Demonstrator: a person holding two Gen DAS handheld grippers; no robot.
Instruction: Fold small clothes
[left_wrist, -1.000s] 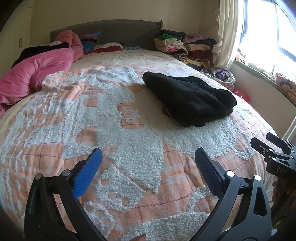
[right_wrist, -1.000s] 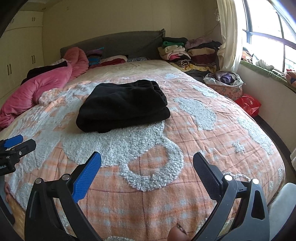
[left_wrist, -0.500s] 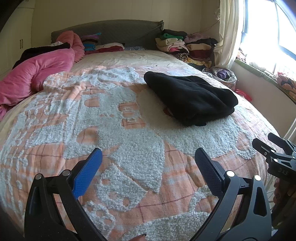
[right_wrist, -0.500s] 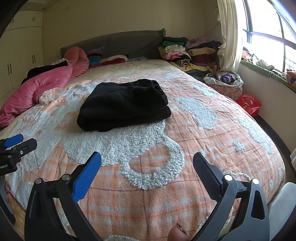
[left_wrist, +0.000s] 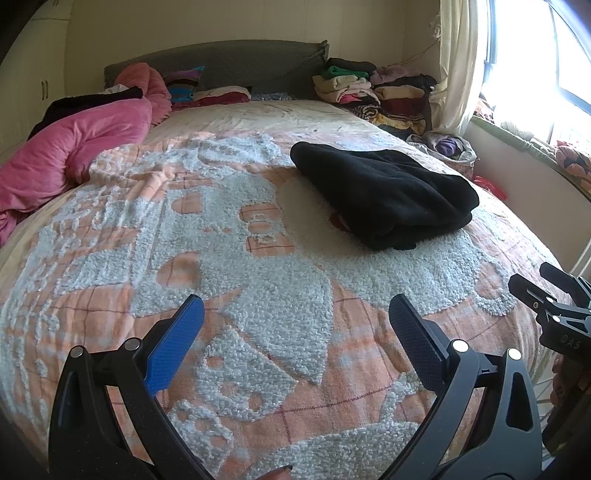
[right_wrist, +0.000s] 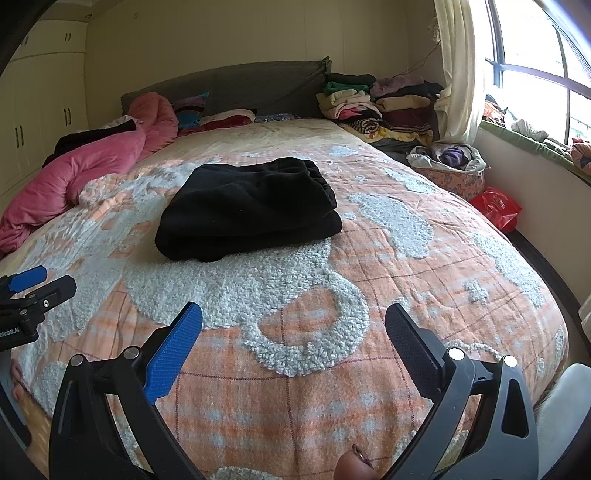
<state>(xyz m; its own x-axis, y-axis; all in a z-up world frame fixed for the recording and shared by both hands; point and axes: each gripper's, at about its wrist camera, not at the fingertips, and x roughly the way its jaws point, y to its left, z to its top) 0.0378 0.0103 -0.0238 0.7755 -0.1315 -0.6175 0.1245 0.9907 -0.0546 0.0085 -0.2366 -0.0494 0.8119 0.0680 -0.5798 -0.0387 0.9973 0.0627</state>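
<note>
On the middle of the bed, well ahead of both tools, I see the black garment (right_wrist: 247, 210) lying already doubled over into a thick stack of at least two layers, its rounded fold edge toward me. I judge it to be a fleece-like knit: soft, limp, light for its bulk, and not slippery, so it should drape and sag when lifted rather than hold shape. I would take hold at the two near corners of the top layer, pinching only one thickness, since a deep bite could drag the lower layer along. The left tool (left_wrist: 295, 332) hovers with its fingers spread wide and nothing between them; the right tool (right_wrist: 293, 332) is likewise spread and carrying nothing. The bedspread (right_wrist: 388, 295) beneath is an orange check with raised, looped white patches, a yielding surface that may snag a fingertip. Further out lie a pink duvet (right_wrist: 85, 170) along the left side, a pile of folded clothes (right_wrist: 380, 99) by the headboard, and a window (right_wrist: 532, 70) at right.
</note>
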